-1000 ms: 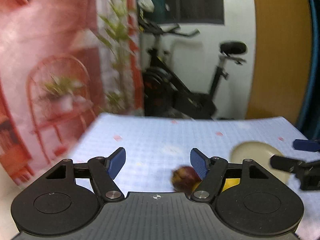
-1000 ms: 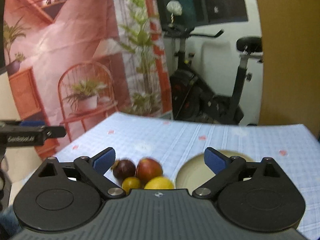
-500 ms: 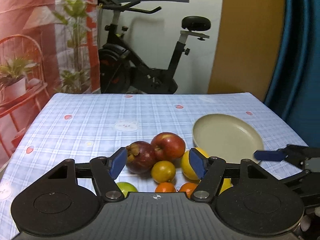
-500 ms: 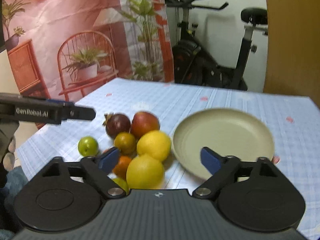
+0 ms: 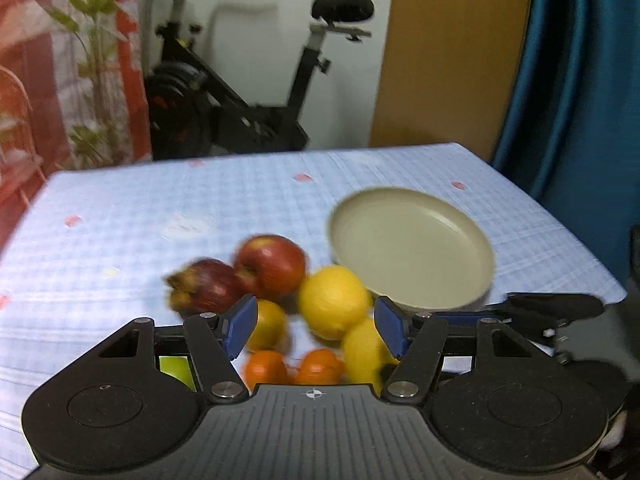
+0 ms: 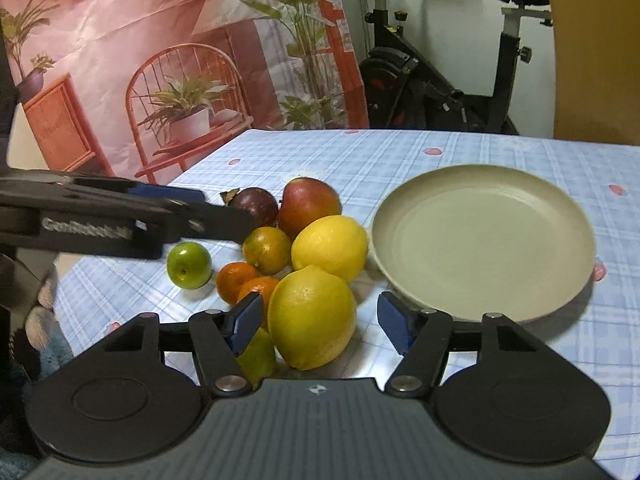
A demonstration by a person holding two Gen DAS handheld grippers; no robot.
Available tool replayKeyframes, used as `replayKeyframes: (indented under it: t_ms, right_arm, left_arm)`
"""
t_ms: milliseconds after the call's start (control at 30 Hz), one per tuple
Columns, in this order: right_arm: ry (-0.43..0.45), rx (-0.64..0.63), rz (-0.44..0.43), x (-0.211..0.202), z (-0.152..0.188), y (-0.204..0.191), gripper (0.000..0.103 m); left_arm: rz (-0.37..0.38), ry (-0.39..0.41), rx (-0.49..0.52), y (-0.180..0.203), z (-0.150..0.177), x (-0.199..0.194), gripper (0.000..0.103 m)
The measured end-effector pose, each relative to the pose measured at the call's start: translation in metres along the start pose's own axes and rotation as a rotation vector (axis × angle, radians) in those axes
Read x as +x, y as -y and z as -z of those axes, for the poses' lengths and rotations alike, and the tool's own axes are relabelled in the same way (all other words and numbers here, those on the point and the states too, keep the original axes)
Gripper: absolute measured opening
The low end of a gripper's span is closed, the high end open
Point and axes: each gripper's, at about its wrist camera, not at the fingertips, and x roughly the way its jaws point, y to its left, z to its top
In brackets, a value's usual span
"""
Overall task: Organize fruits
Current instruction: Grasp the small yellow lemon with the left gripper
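A pile of fruit lies on the blue checked tablecloth [image 6: 460, 148]: a red apple [image 6: 308, 204], a dark mangosteen [image 6: 254, 206], two lemons [image 6: 312, 316] [image 6: 330, 248], an orange-yellow fruit [image 6: 267, 250], two small oranges [image 6: 236, 276], a green fruit [image 6: 189, 265]. An empty beige plate [image 6: 484, 236] sits to their right. My right gripper [image 6: 320, 322] is open, its jaws on either side of the near lemon. My left gripper [image 5: 312, 326] is open just above the fruit; the apple [image 5: 270, 266], a lemon [image 5: 334, 302] and the plate [image 5: 412, 248] show there.
An exercise bike [image 6: 440, 80] stands behind the table. A printed backdrop with a chair and plants [image 6: 160, 80] hangs at the left. A wooden panel [image 5: 452, 60] and blue curtain [image 5: 580, 80] are at the right. The left gripper's side [image 6: 100, 222] crosses the right wrist view.
Both grippers have tilted down and moved in over the fruit pile. The right gripper now has the near lemon between its open jaws. Both stayed open.
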Motion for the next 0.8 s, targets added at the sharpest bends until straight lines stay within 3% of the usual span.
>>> replayKeyframes:
  t_ms: [167, 567, 800]
  right_arm:
    - [0.014, 0.025, -0.018, 0.005, 0.003, 0.001, 0.067]
    - [0.011, 0.11, -0.051, 0.012, 0.009, 0.011, 0.058]
    - [0.007, 0.158, -0.075, 0.013, 0.013, 0.018, 0.057]
  left_arm:
    - [0.048, -0.05, 0.021, 0.012, 0.005, 0.016, 0.053]
    - [0.088, -0.11, -0.014, 0.014, 0.005, 0.036, 0.053]
    - [0.105, -0.133, -0.016, 0.016, 0.009, 0.04, 0.053]
